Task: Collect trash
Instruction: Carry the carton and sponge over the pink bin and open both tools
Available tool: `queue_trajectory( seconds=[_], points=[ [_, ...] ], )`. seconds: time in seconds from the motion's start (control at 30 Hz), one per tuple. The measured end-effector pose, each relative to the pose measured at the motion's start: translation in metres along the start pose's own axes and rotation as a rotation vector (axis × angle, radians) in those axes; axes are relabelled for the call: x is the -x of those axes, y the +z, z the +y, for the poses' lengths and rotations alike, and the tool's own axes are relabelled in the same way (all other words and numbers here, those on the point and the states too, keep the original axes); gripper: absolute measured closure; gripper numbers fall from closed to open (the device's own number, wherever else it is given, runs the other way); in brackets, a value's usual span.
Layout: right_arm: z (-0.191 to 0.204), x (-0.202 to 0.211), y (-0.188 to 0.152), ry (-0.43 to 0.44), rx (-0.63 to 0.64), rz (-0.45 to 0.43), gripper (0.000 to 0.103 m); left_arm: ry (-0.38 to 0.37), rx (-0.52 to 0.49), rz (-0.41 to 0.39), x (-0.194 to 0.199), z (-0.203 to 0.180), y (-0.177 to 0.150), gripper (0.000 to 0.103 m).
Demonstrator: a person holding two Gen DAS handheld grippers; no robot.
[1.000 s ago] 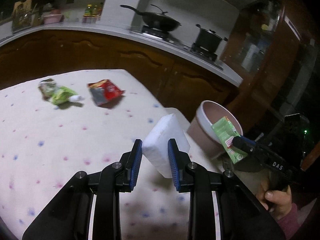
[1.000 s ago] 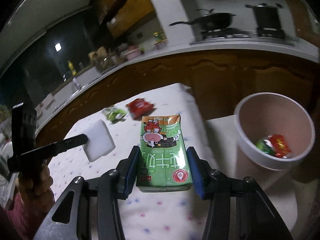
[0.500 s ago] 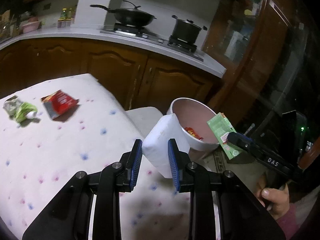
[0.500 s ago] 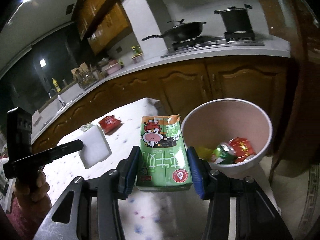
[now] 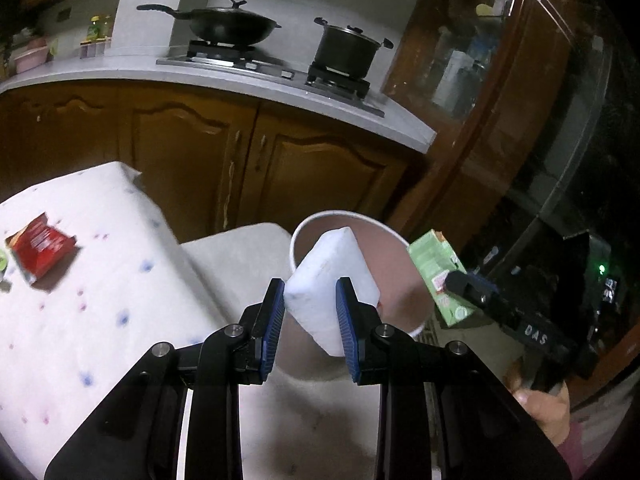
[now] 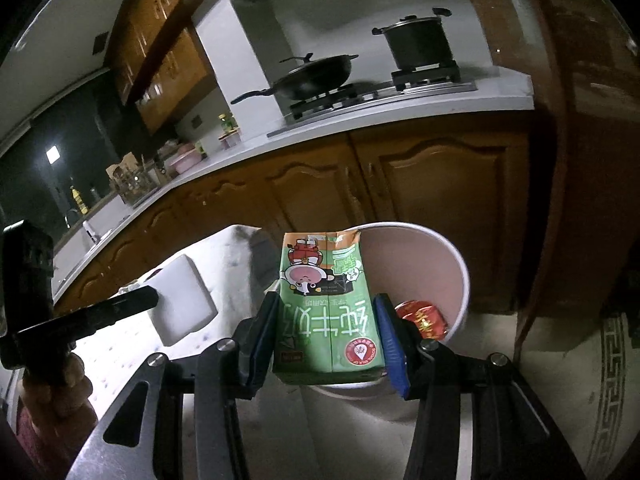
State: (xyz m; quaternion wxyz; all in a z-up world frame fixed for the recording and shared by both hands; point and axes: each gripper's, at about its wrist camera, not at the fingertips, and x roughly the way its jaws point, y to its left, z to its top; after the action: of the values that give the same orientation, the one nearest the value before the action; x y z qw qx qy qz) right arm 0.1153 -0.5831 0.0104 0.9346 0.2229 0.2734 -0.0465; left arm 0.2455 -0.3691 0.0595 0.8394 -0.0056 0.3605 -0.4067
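Change since a second ago: both grippers have come from over the spotted tablecloth (image 5: 92, 280) to the bin (image 5: 404, 252); the bin now fills the middle of both views, and the green wrapper on the cloth has all but left the left view, only a sliver showing at its left edge.

Left gripper (image 5: 310, 312): fingers clamped on a white block (image 5: 332, 280), held tilted in front of the bin's mouth; material not clear.

Right gripper (image 6: 326, 332): fingers clamped on a green carton (image 6: 326, 308), held upside down at the bin's near rim; cartoon cow printed on it; large white Chinese characters; a round red seal near the bottom, its small print unreadable.

Writing: "DAS" in white on the right gripper's black body, seen in the left view.

Bin: pale round tub, white rim, pinkish inside, standing on a grey stool (image 5: 240, 252) just right of the table; holds a crumpled red wrapper (image 6: 422, 318); other contents hidden by the carton.

Red packet (image 5: 38, 246): lying on the cloth, far left, well apart from the bin.
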Motion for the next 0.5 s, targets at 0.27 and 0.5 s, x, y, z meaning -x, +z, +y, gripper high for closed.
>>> queue_trajectory(
  seconds=[0.27,0.5],
  points=[
    [-0.020,-0.013,0.007,-0.028,-0.033,-0.007,0.055,0.016,-0.007,0.017,-0.046,-0.018,0.013,0.078],
    [-0.037,-0.032,0.006,-0.042,-0.059,0.027,0.055,0.024,-0.028,0.079,-0.081,-0.027,0.011,0.078]
  ],
)
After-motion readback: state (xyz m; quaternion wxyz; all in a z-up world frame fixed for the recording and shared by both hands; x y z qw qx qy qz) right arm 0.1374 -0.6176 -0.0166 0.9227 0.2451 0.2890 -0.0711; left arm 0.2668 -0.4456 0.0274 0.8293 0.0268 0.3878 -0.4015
